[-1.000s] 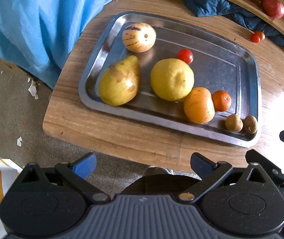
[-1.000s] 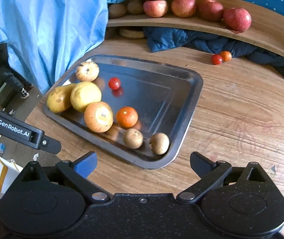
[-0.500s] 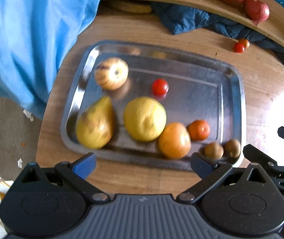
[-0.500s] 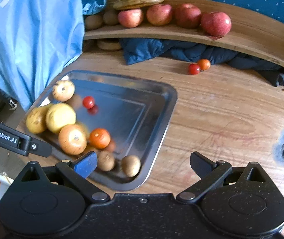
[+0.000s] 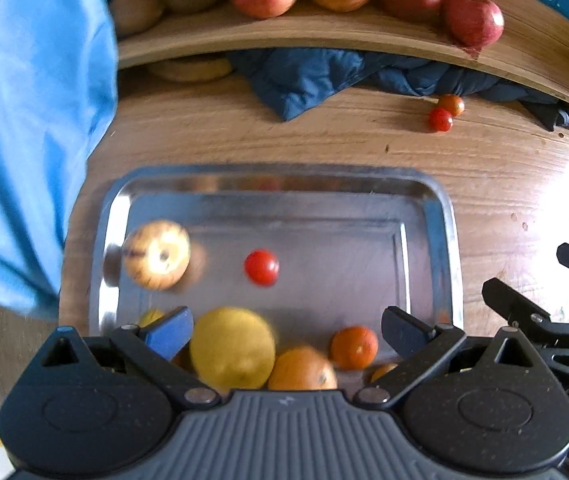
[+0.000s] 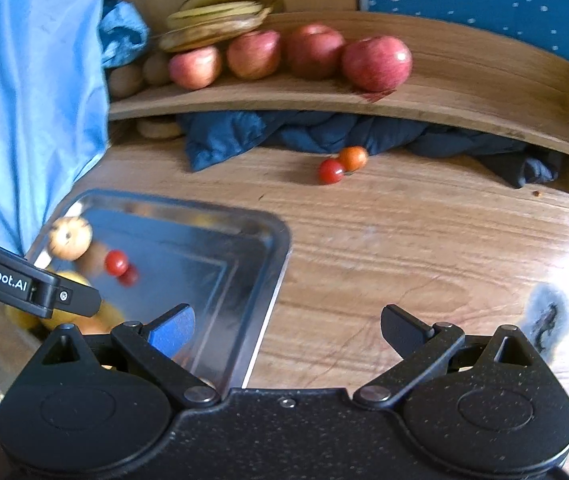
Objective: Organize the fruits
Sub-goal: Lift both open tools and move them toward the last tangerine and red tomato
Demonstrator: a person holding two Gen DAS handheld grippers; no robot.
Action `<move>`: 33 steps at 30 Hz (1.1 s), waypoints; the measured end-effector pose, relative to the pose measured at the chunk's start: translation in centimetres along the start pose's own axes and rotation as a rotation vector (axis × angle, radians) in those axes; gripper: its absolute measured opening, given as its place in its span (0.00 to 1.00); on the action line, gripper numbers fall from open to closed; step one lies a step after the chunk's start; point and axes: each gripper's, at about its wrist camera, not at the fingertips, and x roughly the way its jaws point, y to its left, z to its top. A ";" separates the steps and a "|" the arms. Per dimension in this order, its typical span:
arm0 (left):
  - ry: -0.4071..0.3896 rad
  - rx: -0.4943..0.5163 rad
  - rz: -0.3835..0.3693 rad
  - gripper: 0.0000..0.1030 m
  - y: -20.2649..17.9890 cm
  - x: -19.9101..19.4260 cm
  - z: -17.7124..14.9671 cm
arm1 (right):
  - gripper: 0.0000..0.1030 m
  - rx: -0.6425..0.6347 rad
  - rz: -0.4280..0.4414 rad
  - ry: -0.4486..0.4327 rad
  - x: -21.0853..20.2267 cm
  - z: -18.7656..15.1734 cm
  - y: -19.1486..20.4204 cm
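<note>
A steel tray (image 5: 436, 216) on the wooden table holds a striped pale melon (image 5: 156, 254), a red cherry tomato (image 5: 261, 267), a yellow lemon-like fruit (image 5: 232, 346), an orange (image 5: 302, 370) and a small tangerine (image 5: 354, 347). My left gripper (image 5: 286, 330) is open over the tray's near edge, above the yellow fruit. My right gripper (image 6: 286, 330) is open over the tray's right rim (image 6: 280, 248) and the bare table. Two loose cherry tomatoes (image 6: 342, 164) lie near the shelf.
A curved wooden shelf (image 6: 444, 96) at the back carries several red apples (image 6: 376, 62), bananas (image 6: 216, 12) and brown fruits. A dark blue cloth (image 6: 324, 132) lies under it. A light blue sheet (image 5: 24, 140) hangs at the left.
Both grippers have moved forward toward the shelf and tilted up; the tray has slid down in both views, and the pear and kiwis are now mostly hidden behind the gripper bodies.
</note>
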 end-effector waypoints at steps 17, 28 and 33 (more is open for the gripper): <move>0.001 0.161 -0.042 0.99 -3.9 2.7 7.7 | 0.97 0.099 -0.117 -0.056 2.3 1.2 -1.7; -0.033 0.190 -0.087 0.99 -6.1 4.2 12.5 | 0.97 0.146 -0.103 -0.069 5.1 2.6 -1.4; -0.099 0.198 -0.130 0.99 -7.2 4.5 14.4 | 0.92 0.169 -0.111 -0.081 6.4 3.6 -1.7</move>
